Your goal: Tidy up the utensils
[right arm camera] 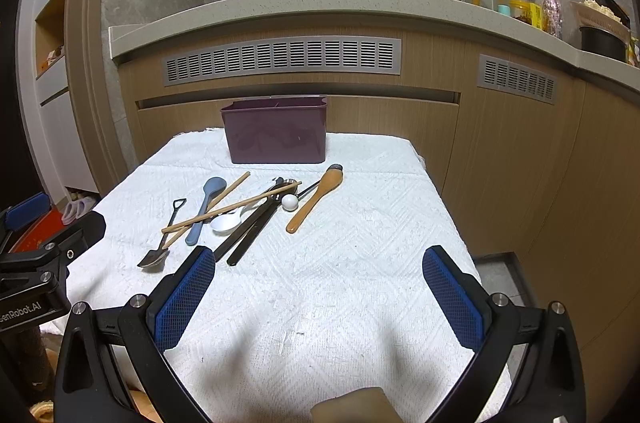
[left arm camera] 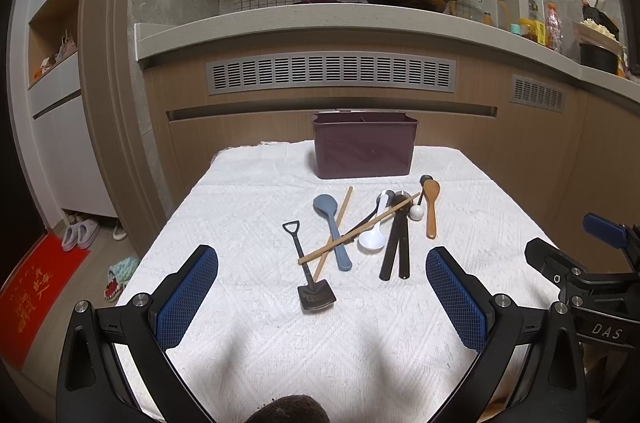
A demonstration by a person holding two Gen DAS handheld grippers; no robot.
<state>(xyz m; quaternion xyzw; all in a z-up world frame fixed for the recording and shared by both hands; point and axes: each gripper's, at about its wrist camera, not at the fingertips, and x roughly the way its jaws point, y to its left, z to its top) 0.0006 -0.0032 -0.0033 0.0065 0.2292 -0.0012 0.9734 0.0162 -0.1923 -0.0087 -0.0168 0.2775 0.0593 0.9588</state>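
Left wrist view: the left gripper [left arm camera: 322, 297] hangs over the bench's near edge with its jaws released and nothing between the blue cross-hatched rubber pads [left arm camera: 188, 297]. The bench wears a white quilted cloth [left arm camera: 248, 207], soft and ridged. At its middle lies the tangle of utensils: a small black metal shovel-shaped spoon [left arm camera: 310, 273] nearest the near edge, a slate-blue matte plastic spoon [left arm camera: 332, 229], and a pair of pale wooden chopsticks [left arm camera: 356, 229] crossed over it. One chopstick also bridges a glossy white plastic ladle-spoon [left arm camera: 372, 237] and two flat black handles [left arm camera: 396, 243]. The risk, I judge, is here: lifting any piece beneath a chopstick could flick the thin round stick off the bench, and slim flat handles may sink into the cloth, so the pads pinch fabric instead.

Right wrist view: the right gripper [right arm camera: 320, 297] is likewise spread and empty near the near edge. An amber varnished wooden spoon [right arm camera: 314, 199] lies apart toward the right edge, the easiest pick. The dark purple glossy plastic rectangular caddy [right arm camera: 276, 131] stands at the far edge, seemingly divided inside; being light, it could skid or tip if a long utensil strikes its rim.
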